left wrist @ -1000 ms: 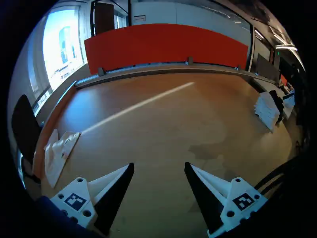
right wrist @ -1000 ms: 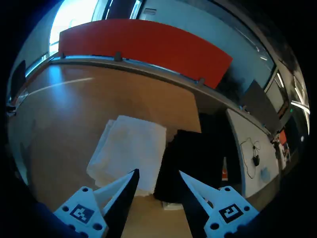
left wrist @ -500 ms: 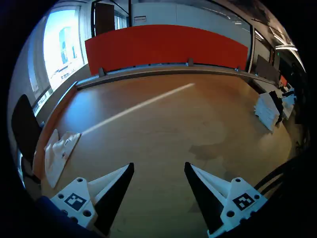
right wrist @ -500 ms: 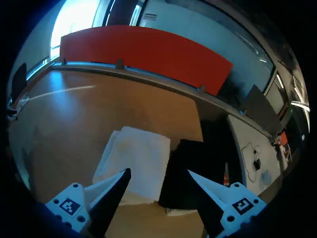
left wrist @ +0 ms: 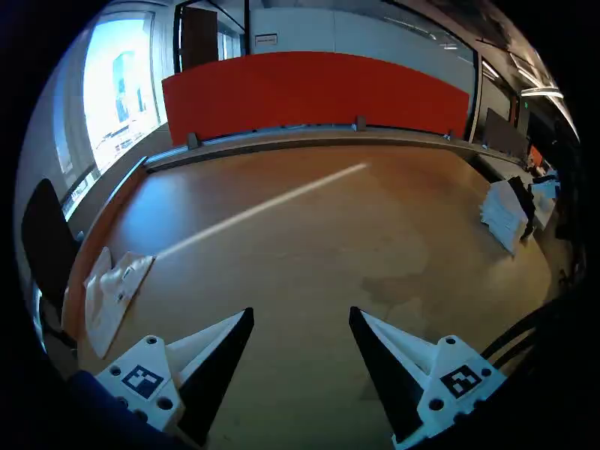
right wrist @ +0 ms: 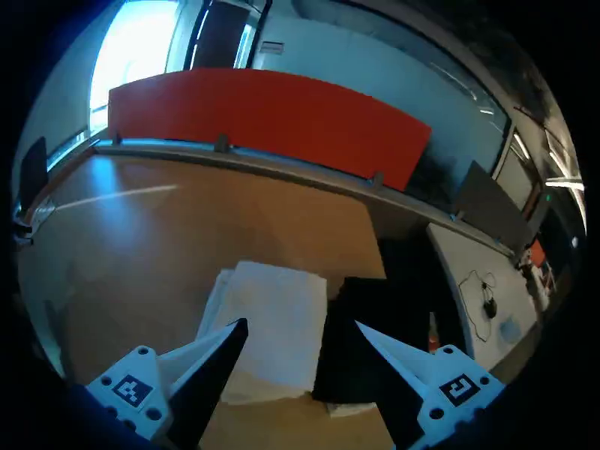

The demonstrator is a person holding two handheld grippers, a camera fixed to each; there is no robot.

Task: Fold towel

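Both sets of jaws are wide open and empty: our right gripper hangs over the folded stack, our left gripper over bare surface. We reckon that pile's done; the crumpled towel by the surface's edge isn't folded yet.

Towel stack on table — partition behind.

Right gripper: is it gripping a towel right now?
No, the right gripper is open and empty, with the white towel stack lying ahead of it.
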